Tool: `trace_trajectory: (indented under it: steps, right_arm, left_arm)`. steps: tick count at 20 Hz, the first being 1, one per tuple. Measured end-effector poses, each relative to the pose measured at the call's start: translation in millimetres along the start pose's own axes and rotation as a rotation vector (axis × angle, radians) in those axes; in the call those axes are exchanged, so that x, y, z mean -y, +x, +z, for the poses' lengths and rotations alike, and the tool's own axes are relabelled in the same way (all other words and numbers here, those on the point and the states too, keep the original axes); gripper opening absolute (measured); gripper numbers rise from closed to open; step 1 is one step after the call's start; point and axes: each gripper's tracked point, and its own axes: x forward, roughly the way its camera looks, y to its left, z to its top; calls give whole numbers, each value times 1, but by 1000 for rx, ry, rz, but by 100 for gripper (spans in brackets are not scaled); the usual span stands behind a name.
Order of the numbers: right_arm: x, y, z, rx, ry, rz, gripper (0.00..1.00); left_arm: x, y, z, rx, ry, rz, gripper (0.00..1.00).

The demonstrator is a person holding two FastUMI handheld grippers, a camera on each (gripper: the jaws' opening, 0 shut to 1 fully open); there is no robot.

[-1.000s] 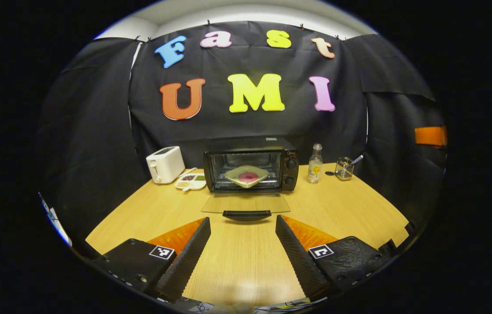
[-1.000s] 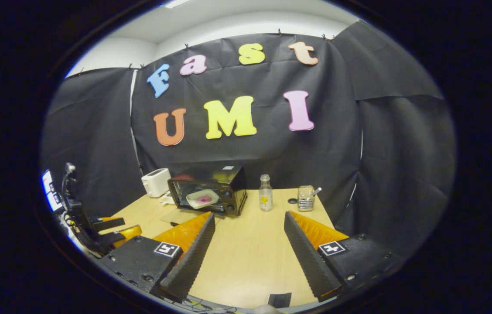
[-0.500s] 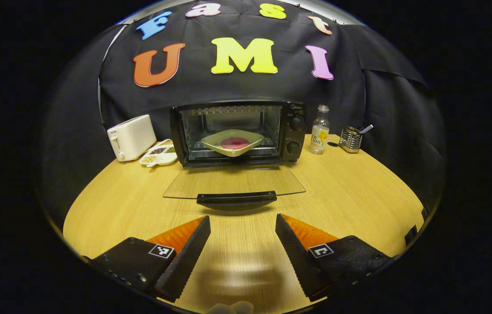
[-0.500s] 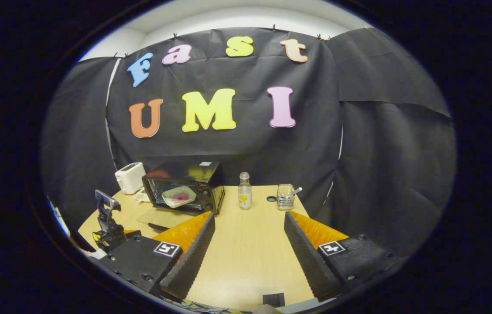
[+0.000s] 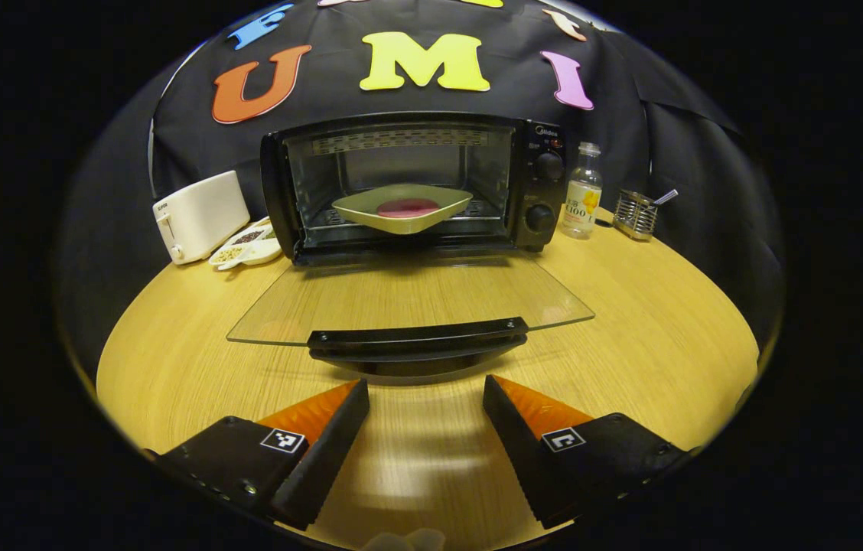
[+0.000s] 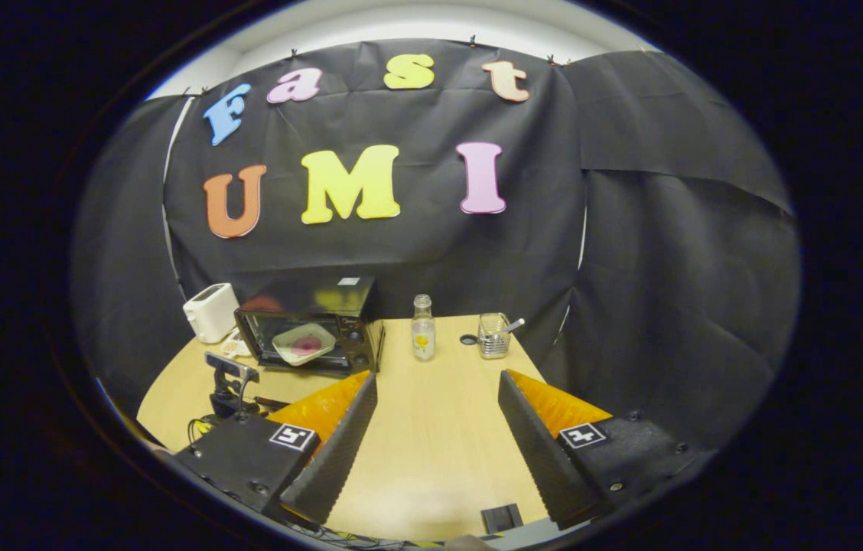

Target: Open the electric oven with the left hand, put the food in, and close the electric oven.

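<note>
Food (image 5: 407, 207): pink, detail blurred, on pale plate (image 5: 401, 209) inside electric oven (image 5: 408, 184) at 12 o'clock. Glass door (image 5: 410, 300) folded flat, handle (image 5: 416, 340) just beyond left gripper (image 5: 425, 392), fingers apart, empty. Right gripper (image 6: 437, 383) likewise spread, holding nothing.

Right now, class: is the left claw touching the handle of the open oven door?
Apart. In the left gripper view, bare table shows between the left claw and the door handle; its jaws stand open, short of it.

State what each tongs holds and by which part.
Nothing is held. The left tongs stand open before the oven door's handle; the right tongs are open over the table.
</note>
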Motion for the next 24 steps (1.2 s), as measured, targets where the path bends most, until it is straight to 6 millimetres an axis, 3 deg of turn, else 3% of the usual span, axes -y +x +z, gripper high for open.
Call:
trace_trajectory:
  steps: [2,3,4,8,11,12,19,21,24]
  right_arm:
    - [2,0,-2,-9,9,-14,96]
    - [3,0,-3,-14,14,-20,100]
    - [4,1,-3,-14,16,-25,96]
    - [5,-1,-5,-18,23,-33,100]
    - [5,1,-9,-23,35,-32,96]
    - [6,2,-11,-25,37,-33,100]
    - [15,-2,-24,-29,100,-52,96]
    - [17,-6,-26,-24,108,-59,100]
    - [21,-13,-26,-17,124,-72,96]
  left_arm:
    - [-2,5,4,9,6,2,100]
    - [-4,7,2,-1,4,7,97]
    - [-4,8,4,1,0,9,97]
    - [-4,4,11,3,-1,9,97]
    - [-5,-2,25,13,-5,-2,97]
    - [-6,-5,31,17,-13,-5,98]
    - [-8,-18,95,111,0,-15,97]
    - [-8,-17,108,121,3,-18,98]
    - [-11,-12,130,140,26,-10,97]
